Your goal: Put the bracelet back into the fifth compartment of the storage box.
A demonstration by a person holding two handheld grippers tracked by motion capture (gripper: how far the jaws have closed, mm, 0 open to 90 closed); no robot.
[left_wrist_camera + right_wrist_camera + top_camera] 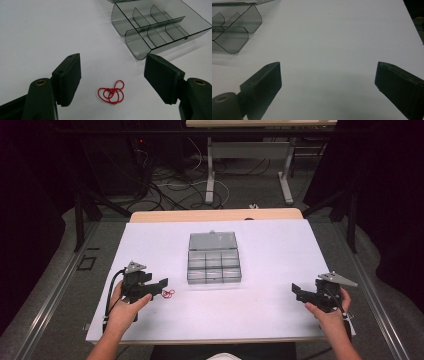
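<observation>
Left gripper open over red thread loop

Thread lies lower centre on the white table sheet, untouched between wide-set jaws; smoky clear-plastic compartment box stands upper right, unobstructed. Right gripper open, nothing between its jaws.

red string, smoky grey box

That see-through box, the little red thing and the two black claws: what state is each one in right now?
Clear compartment box: lid open and laid back flat, compartments look empty.
Red rubber bands: tangled in a small bunch, lying loose on the white table, apart from the box.
Left gripper: jaws open, standing to either side of the bands without touching them.
Right gripper: jaws wide open, nothing between them.
</observation>
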